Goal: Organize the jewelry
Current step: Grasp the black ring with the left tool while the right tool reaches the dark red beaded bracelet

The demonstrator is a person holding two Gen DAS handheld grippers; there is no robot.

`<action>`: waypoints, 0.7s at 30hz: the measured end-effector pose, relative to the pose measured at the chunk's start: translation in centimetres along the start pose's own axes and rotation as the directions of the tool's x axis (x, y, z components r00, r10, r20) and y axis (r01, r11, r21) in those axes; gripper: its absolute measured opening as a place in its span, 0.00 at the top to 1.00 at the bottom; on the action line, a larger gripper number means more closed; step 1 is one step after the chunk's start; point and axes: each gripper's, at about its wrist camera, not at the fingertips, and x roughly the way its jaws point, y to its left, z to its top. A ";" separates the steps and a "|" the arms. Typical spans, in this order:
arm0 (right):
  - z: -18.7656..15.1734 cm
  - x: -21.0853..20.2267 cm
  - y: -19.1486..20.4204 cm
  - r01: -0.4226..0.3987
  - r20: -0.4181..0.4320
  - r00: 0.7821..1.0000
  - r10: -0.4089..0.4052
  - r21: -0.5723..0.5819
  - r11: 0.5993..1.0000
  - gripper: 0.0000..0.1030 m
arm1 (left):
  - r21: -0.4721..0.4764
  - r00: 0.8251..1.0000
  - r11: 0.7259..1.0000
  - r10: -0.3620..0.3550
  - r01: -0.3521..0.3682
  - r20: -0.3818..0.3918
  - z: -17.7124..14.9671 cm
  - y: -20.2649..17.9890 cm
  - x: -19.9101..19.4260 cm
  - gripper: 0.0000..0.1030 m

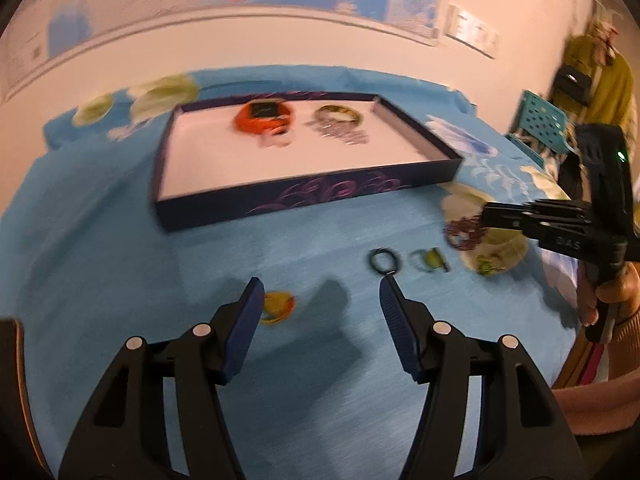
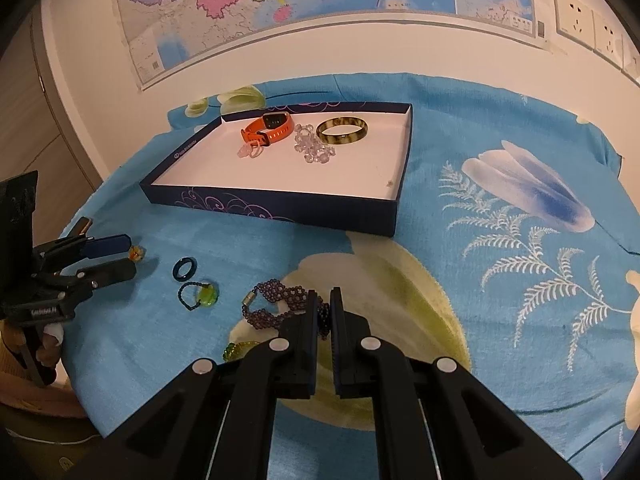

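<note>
A blue cloth [image 2: 460,216] printed with white and yellow flowers is seen beneath a dark navy tray [image 2: 280,204] patterned with purple swirls and lined in white. An orange watch [image 2: 269,126], a mottled brown-and-yellow bangle [image 2: 342,131], a purple beaded bracelet [image 2: 276,300] and a dark blue ring [image 2: 185,269] are shown.

Right gripper [image 2: 325,300] angled down, jaws clamped on purple beaded bracelet [image 2: 276,300], near side of tray [image 2: 276,204]. Left gripper [image 1: 320,292] angled down, jaws apart, nothing between (also near side of tray). Hand [image 1: 612,292] grips right handle.
</note>
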 end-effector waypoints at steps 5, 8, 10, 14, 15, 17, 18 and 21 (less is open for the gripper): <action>-0.1 0.1 0.0 -0.004 -0.001 1.000 0.004 0.002 1.000 0.91 | 0.083 0.999 0.996 -0.040 0.041 -0.017 1.0 -2.7 1.5 0.51; -0.2 0.0 0.0 -0.009 -0.001 1.000 0.009 -0.001 1.000 0.79 | 0.106 0.998 0.993 -0.037 0.043 -0.060 1.3 -3.5 2.9 0.56; -0.3 0.0 0.1 -0.015 -0.003 1.000 0.015 -0.008 1.000 0.72 | 0.109 0.996 0.993 -0.036 0.045 -0.084 1.4 -3.6 3.7 0.57; -0.6 0.5 0.5 -0.008 -0.027 1.000 0.007 -0.034 0.999 0.72 | 0.103 0.995 0.993 -0.048 0.057 -0.089 1.4 -3.6 4.0 0.61; -0.7 0.6 0.7 -0.002 -0.028 1.000 0.001 -0.048 0.999 0.71 | 0.100 0.995 0.993 -0.048 0.057 -0.089 1.5 -3.6 4.1 0.61; -0.7 0.7 1.1 0.008 -0.027 1.000 -0.009 -0.068 0.998 0.68 | 0.099 0.995 0.994 -0.042 0.050 -0.087 1.5 -3.5 4.1 0.68; -0.7 0.7 1.2 0.018 -0.028 0.999 -0.020 -0.079 0.997 0.70 | 0.096 0.995 0.994 -0.039 0.047 -0.087 1.5 -3.5 4.1 0.70; -0.7 0.7 1.2 0.002 -0.031 1.000 -0.004 -0.074 0.997 0.88 | 0.087 0.995 0.995 -0.041 0.048 -0.087 1.5 -3.4 4.1 0.79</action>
